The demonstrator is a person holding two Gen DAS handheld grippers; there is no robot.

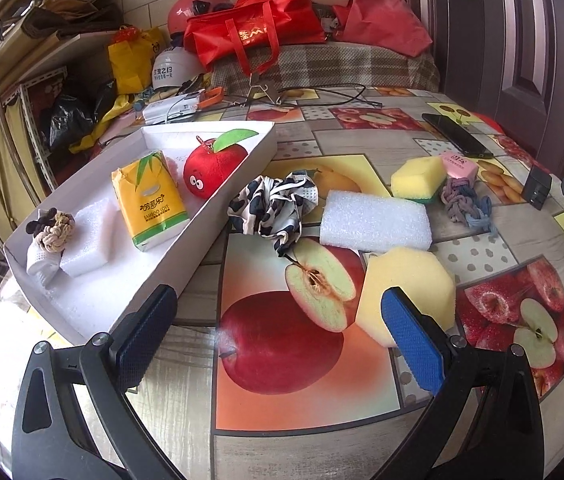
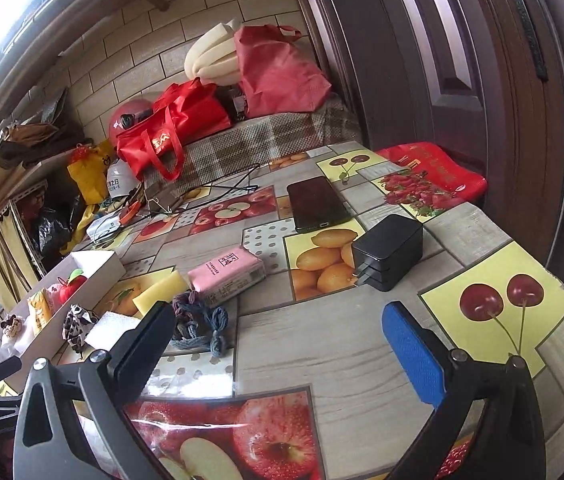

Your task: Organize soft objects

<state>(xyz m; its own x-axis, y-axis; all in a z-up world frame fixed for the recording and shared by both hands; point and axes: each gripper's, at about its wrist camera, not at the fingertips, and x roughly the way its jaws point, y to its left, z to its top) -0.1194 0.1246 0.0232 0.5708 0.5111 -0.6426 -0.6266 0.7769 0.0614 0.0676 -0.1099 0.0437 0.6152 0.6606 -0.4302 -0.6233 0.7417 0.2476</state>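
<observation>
A white tray (image 1: 241,168) at the left holds a red plush apple (image 1: 211,166), a yellow tissue pack (image 1: 147,200), a white foam block (image 1: 89,236) and a braided brown hair tie (image 1: 53,230). On the table lie a black-and-white cloth (image 1: 273,204), a white foam slab (image 1: 376,222), a pale yellow sponge (image 1: 414,280), a yellow-green sponge (image 1: 418,178), a pink tissue pack (image 2: 227,274) and a blue-grey braided rope (image 2: 197,320). My left gripper (image 1: 277,332) is open and empty, its blue finger in front of the pale sponge. My right gripper (image 2: 277,344) is open and empty, right of the rope.
A black phone (image 2: 318,204) and a black charger (image 2: 388,252) lie on the fruit-print tablecloth (image 2: 322,340). Red bags (image 1: 253,28), helmets and cables crowd the far side. A dark door (image 2: 462,60) stands at the right.
</observation>
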